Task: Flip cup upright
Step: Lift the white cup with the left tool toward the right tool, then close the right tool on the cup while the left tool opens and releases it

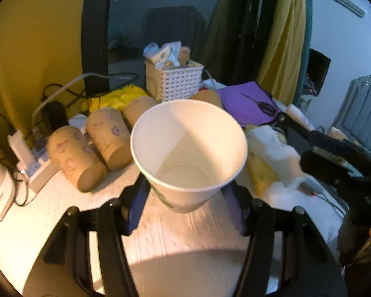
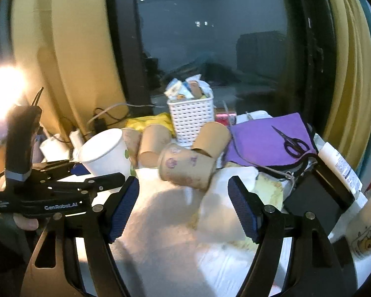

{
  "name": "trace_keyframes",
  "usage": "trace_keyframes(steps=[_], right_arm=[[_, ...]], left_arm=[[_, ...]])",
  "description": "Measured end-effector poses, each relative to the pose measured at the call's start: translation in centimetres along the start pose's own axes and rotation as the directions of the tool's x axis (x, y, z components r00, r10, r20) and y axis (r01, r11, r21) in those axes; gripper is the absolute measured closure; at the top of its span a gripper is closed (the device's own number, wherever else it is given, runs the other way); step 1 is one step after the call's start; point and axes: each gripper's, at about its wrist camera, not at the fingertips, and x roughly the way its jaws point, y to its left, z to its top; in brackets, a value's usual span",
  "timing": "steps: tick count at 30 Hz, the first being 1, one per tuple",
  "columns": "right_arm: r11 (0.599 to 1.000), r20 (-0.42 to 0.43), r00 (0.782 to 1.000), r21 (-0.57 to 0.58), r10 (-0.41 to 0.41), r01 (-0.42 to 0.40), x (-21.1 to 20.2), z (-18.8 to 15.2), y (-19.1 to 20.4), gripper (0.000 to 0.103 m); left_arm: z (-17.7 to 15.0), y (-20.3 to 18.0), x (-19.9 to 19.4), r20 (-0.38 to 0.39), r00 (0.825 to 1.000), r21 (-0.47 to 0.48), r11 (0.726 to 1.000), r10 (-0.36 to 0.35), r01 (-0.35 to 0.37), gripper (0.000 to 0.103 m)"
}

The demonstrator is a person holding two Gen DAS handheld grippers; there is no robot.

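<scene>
On the cluttered white table (image 1: 175,237), brown cups (image 1: 74,158) lie toppled at ten o'clock. The left gripper (image 1: 185,193) clamps the white cup (image 1: 188,148), mouth nearly up; setting down remains. The right gripper (image 2: 183,205) gapes wide, holding nothing.

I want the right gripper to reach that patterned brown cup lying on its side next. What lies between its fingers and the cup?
Nothing: in the right wrist view, only bare white table lies between the open right gripper and the patterned brown cup.
</scene>
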Motion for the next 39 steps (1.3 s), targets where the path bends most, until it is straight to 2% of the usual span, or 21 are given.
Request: trace_keyframes(steps=[8, 14, 23, 31, 37, 39], right_arm=[[0.998, 0.004, 0.998, -0.015, 0.056, -0.056, -3.8, -0.8, 3.2, 0.026], [0.988, -0.013, 0.988, -0.019, 0.151, -0.151, -6.8, -1.9, 5.6, 0.026], [0.959, -0.063, 0.961, -0.075, 0.269, -0.274, -10.1, -3.8, 9.7, 0.026], [0.911, -0.129, 0.921, -0.151, 0.367, -0.384, -12.6, -5.8, 13.6, 0.026], [0.896, -0.166, 0.917, -0.206, 0.363, -0.392, -14.2, -7.4, 15.6, 0.025], [0.892, -0.18, 0.916, -0.223, 0.359, -0.394, -14.5, -7.9, 16.1, 0.022]], left_arm=[[-2.5, -1.6, -5.7, 0.031, 0.999, 0.073, 0.997, -0.039, 0.037, 0.044], [-5.0, -2.8, -9.6, 0.032, 0.998, 0.124, 0.991, -0.059, 0.055, 0.044], [-9.3, -4.0, -13.7, 0.016, 0.997, 0.163, 0.984, -0.078, 0.074, 0.044], [-13.0, -5.6, -16.2, -0.003, 0.993, 0.17, 0.979, -0.118, 0.116, 0.044], [-15.2, -7.1, -18.1, 0.002, 0.989, 0.189, 0.971, -0.148, 0.145, 0.044], [-15.8, -7.6, -18.7, 0.01, 0.989, 0.211, 0.967, -0.145, 0.139, 0.044]])
